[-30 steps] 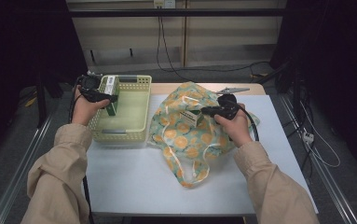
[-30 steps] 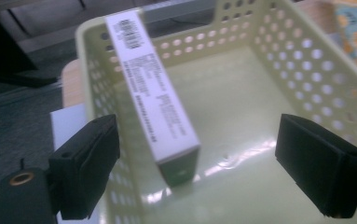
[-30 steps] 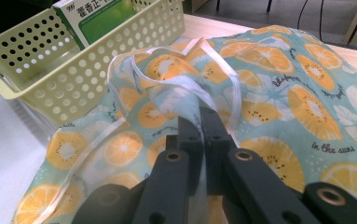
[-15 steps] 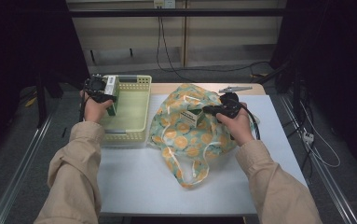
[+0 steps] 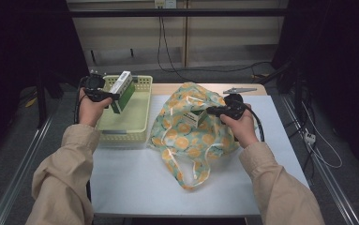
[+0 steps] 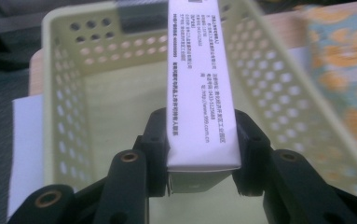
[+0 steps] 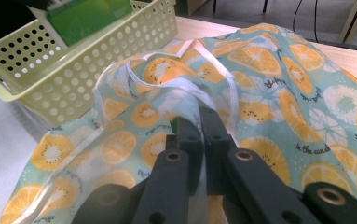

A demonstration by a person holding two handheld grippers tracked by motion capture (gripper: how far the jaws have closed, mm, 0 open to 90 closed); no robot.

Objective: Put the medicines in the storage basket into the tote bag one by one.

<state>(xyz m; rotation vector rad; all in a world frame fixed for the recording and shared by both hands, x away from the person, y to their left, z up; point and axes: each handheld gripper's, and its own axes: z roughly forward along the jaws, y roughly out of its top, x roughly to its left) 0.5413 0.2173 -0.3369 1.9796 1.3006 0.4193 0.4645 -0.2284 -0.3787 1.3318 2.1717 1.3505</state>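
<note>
Black left tool (image 5: 103, 95) clamps the box (image 5: 122, 91) raised over the basket (image 5: 137, 123); right tool (image 5: 214, 111) pinches the bag (image 5: 186, 136).

The box's (image 6: 202, 84) far end is cut off by the left gripper view's top edge; its print is unreadable.

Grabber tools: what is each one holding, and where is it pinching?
The left tool pinches the white-and-green box by one end, across its sides. The right tool pinches the fruit-print bag at its white-edged rim.
</note>
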